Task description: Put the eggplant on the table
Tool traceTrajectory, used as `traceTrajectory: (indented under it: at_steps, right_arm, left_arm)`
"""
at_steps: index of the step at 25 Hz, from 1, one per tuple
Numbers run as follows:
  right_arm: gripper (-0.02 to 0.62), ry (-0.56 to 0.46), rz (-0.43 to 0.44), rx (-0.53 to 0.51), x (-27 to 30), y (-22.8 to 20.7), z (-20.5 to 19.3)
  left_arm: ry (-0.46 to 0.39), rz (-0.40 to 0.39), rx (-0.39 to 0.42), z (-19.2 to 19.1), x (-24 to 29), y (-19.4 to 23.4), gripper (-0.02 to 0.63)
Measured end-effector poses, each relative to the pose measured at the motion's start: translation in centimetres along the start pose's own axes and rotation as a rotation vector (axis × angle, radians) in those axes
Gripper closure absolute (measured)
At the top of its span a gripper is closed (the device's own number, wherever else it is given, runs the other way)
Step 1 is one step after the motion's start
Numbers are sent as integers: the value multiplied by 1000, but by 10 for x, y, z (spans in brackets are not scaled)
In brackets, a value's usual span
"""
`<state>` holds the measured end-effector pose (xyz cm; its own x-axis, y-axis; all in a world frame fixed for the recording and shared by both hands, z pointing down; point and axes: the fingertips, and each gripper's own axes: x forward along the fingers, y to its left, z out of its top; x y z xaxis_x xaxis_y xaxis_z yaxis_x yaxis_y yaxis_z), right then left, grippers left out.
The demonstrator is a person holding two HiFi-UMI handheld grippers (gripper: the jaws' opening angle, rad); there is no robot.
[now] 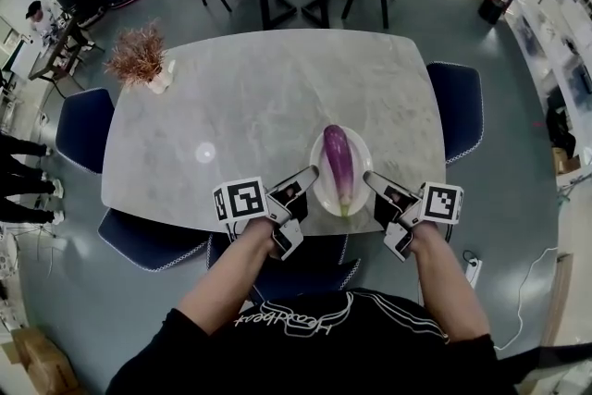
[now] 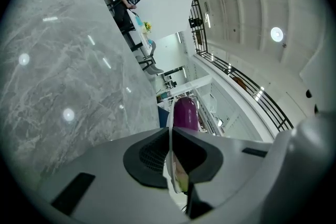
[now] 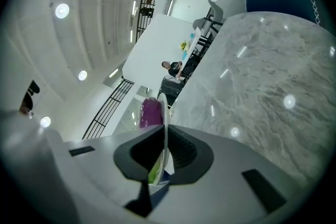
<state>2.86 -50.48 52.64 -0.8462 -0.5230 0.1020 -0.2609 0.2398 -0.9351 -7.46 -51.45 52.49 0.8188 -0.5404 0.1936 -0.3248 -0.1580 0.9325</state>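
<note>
Black tee, a handheld gripper per hand.
Short-sleeve blk T-shirt [image 1: 370, 351] w/ white script + line print at chest; L gripper [image 1: 305, 177] & R gripper [image 1: 375, 182]: white/grey shells, blk jaw pads, blk-&-white square-marker cube [image 1: 242, 199] on each.

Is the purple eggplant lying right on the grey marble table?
No, the long purple eggplant lies on a round white plate, which the left tool and the right tool pinch by its rim.

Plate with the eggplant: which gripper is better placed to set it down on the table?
Neither alone. The left gripper and the right gripper are each shut on opposite rims of the plate, the eggplant lying along its middle at the near edge of the table. Lowering with both together looks safest.
</note>
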Motion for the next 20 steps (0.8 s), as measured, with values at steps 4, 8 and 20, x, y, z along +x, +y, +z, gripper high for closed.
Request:
traceTrajectory:
  at_steps: [4,8,20]
  right_arm:
    - [572,31,-20,-20,7,-15,0]
    - [572,61,-54,-52,17,-31,1]
    - [572,134,-277,-90,25,-98,-5]
  left_arm:
    - [15,24,-19,0,7,19,583]
    - [24,35,-49,0,14,41,583]
    - [43,152,-110,-11,34,102,583]
